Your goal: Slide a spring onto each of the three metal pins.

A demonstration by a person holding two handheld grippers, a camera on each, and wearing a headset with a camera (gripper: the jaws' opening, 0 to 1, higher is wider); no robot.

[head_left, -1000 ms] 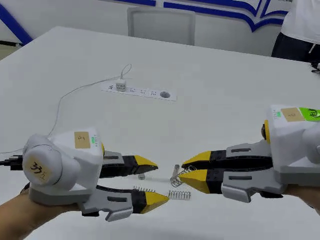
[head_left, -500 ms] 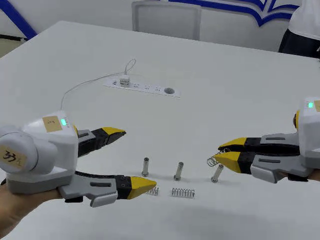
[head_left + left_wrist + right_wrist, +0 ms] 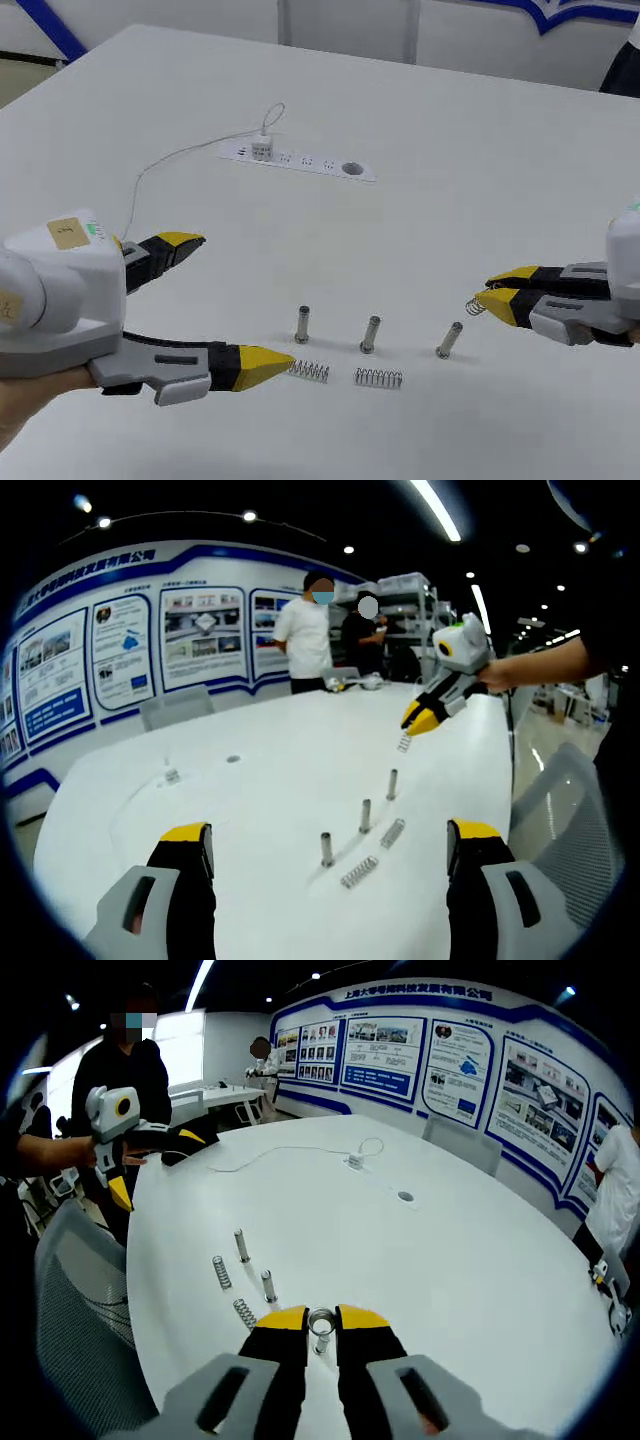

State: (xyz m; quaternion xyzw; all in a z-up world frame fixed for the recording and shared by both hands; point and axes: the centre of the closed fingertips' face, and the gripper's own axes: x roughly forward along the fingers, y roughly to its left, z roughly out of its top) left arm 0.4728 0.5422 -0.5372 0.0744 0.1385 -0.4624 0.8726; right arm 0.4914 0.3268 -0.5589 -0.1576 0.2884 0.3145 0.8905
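Three short metal pins stand in a row on the white table: left pin (image 3: 302, 325), middle pin (image 3: 371, 334), right pin (image 3: 449, 340). Two loose springs lie in front of them, one (image 3: 309, 371) near the left pin and one (image 3: 378, 378) near the middle pin. My left gripper (image 3: 235, 300) hovers wide open to the left of the pins, with nothing between its jaws. My right gripper (image 3: 492, 292) is shut on a third spring (image 3: 474, 304), held a little above and to the right of the right pin. That spring (image 3: 321, 1324) sits end-on between the yellow tips.
A white power strip (image 3: 300, 160) with a plugged-in adapter and a thin cable (image 3: 170, 160) lies further back on the table. A grey chair (image 3: 345, 25) stands at the far edge. People stand beyond the table (image 3: 305, 630).
Both grippers have drawn apart from the pins. The left one moved left and opened wider; the right one moved right with the spring. The head camera has also tilted.
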